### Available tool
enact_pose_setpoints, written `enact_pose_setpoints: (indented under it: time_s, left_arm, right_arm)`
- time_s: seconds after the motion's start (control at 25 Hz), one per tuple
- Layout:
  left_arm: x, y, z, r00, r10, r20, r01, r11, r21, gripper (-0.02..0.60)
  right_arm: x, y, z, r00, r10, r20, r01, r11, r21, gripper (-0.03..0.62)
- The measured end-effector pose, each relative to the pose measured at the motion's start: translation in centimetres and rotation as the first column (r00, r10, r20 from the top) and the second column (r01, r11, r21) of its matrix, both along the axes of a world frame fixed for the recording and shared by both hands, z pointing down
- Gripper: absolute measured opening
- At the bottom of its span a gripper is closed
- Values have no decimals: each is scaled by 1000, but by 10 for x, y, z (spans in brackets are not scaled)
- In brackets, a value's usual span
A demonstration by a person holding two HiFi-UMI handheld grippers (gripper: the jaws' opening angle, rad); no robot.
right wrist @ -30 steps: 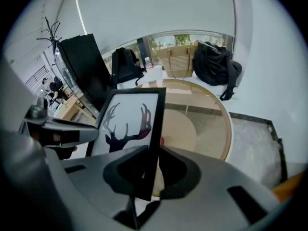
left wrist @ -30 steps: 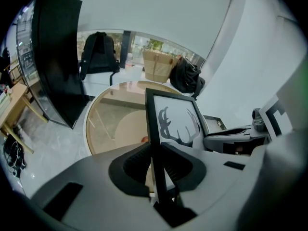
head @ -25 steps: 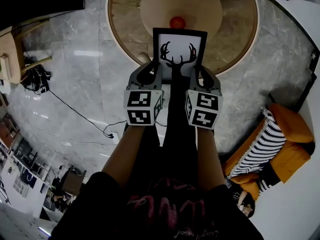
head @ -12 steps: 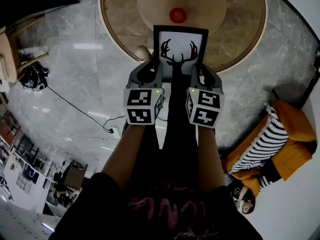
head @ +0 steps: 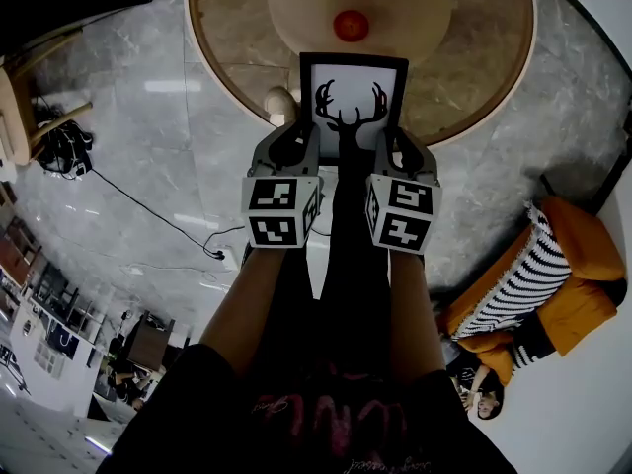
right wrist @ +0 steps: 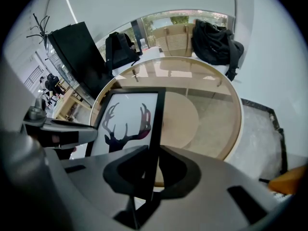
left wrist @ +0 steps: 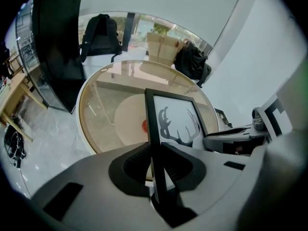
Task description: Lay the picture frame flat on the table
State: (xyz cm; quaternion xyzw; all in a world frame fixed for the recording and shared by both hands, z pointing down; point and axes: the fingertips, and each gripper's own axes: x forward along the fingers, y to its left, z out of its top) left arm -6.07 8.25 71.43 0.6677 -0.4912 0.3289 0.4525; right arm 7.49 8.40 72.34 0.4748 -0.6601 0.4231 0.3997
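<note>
Carry stage. Pinches picture frame by its side edges, left gripper and right gripper both clamped on it. Holds it above table near rim, slightly closer than a moment ago; lowering flat probably next.

Red object upper centre on table, just beyond frame; open tabletop upper left, upper right.
</note>
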Motion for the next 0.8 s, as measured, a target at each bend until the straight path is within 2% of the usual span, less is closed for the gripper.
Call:
enact_pose_setpoints:
  time_s: [0.8]
  left_arm:
    - [1,-22,25,1000,-15,13,15,1000,-24,72]
  right_arm:
    - [1,-22,24,1000,-9,1,9,1000,-30,81]
